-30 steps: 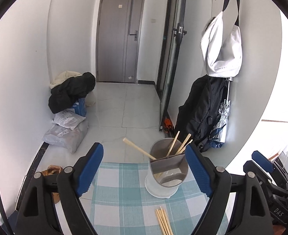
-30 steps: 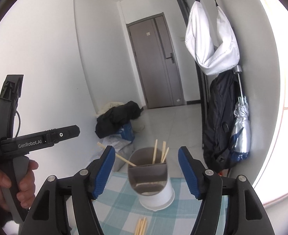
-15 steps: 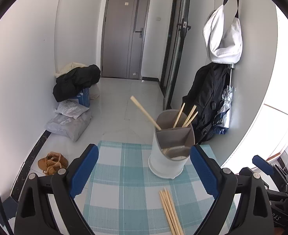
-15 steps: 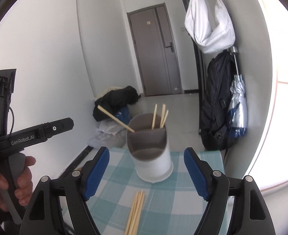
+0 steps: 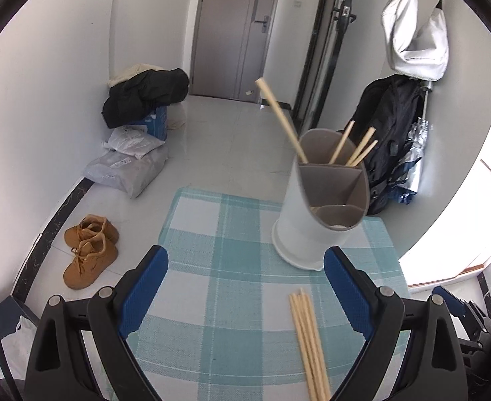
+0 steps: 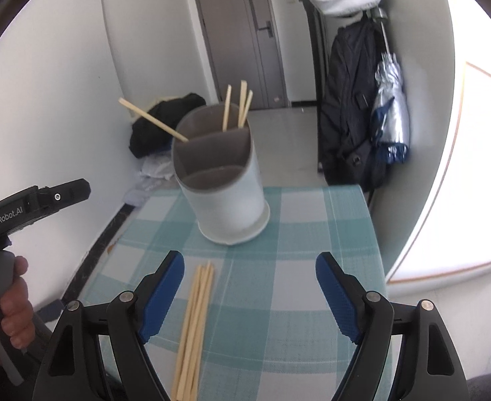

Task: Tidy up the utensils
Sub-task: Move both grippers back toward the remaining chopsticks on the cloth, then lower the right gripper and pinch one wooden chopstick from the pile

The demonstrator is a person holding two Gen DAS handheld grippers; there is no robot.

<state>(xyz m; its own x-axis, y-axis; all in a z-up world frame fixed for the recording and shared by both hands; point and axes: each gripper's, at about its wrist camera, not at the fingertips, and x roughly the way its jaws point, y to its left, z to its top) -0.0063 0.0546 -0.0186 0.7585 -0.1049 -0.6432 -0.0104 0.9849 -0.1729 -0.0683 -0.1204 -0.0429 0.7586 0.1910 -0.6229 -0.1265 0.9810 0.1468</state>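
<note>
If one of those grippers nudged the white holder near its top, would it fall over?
Possibly. The holder is tall, so a high push could tip it, though its wider base rim should help. It looks like light plastic, and the one long slanting chopstick might shift first.

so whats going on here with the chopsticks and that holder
A person is sorting chopsticks with a handheld claw in each hand. Four chopsticks already stand in the back compartments of the white utensil holder, one leaning far out. A bundle of loose chopsticks lies on the checked tablecloth in front of it. Both the left claw and right claw are open and empty, above the cloth near the bundle.
</note>
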